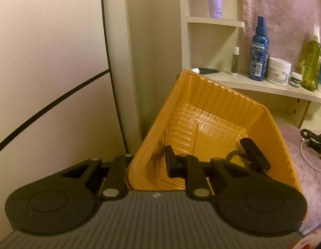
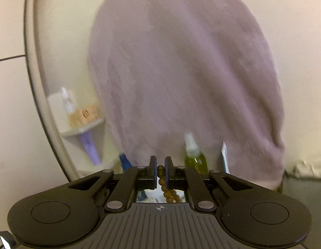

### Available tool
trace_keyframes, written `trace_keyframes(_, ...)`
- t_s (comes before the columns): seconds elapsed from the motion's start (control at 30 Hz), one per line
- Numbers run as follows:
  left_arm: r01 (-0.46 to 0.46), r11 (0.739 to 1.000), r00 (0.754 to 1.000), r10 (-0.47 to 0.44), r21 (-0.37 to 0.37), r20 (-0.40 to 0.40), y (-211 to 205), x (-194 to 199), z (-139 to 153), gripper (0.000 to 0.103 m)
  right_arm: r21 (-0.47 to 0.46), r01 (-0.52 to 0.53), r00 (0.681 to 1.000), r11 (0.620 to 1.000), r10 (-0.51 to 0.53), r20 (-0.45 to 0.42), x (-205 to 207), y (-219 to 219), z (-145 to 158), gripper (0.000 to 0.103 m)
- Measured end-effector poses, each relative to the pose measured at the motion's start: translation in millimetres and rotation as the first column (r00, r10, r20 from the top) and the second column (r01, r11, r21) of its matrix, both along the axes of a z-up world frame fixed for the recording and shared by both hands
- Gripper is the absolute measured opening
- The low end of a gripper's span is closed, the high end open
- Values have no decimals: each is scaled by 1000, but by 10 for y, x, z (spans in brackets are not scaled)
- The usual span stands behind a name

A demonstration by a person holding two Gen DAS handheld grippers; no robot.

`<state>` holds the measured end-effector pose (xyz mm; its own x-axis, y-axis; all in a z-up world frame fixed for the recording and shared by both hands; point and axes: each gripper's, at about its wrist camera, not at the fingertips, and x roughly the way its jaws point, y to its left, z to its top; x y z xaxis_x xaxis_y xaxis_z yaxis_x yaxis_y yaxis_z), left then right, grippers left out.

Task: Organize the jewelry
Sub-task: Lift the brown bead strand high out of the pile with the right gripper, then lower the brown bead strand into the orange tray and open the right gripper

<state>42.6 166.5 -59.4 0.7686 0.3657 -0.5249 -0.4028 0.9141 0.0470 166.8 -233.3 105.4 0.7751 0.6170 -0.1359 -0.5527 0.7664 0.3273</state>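
Your right gripper is pinched tight on a brown bead bracelet, the beads caught between the two pads and the rest of the strand hanging back toward the gripper body. Your left gripper is clamped over the near wall of the orange tray: one finger sits inside, the other is hidden outside the wall, and the tray is lifted and tipped toward you.

Inside the tray, low at the right, lie a dark beaded loop and a black cylinder. More jewelry waits on the purple cloth at the far right: a black bead string and a thin white chain.

The right wrist view is smeared with motion, showing only the hanging purple towel and blurred bottles, so you cannot yet see the tray from there. The step in hand looks like carrying the bracelet to the tray. Hold the tray steady and level it a little so nothing slides out. Bring the bracelet over the open middle, lower until the dangling beads touch the bottom, then release, so the strand does not snag on the ribbed wall.
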Motion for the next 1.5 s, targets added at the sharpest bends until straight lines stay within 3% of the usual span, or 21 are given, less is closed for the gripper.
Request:
trace_keyframes(0.27,3,1000,1000,-3,-1,-5,9,-1,4,17,26,-158,987,987,158,7,-55,440,130,7)
trace_keyframes(0.6,5,1000,1000,-6,-10,-5,18,3,6,16,38,-372,926,928,373,-50,26,1417,-61,7)
trace_keyframes(0.93,11,1000,1000,-11,-14,-6,29,-3,4,15,-13,-526,825,850,506,-251,-33,2059,-900,7)
trace_keyframes(1.07,11,1000,1000,-11,-14,-7,28,-5,6,15,-70,-533,812,843,487,-322,-42,2223,-1198,7)
trace_keyframes(1.13,11,1000,1000,-11,-12,-8,26,-8,5,15,-112,-525,816,844,462,-347,-59,2257,-1318,13)
trace_keyframes(1.2,12,1000,1000,-12,-12,-9,27,-12,4,15,-138,-507,829,851,438,-346,-90,2234,-1399,43)
trace_keyframes(1.23,11,1000,1000,-11,-13,-10,28,-13,2,15,-138,-498,835,856,432,-340,-104,2197,-1420,48)
trace_keyframes(1.5,8,1000,1000,-8,-14,-15,24,19,2,15,-220,-393,887,893,306,-345,-56,1756,-1581,50)
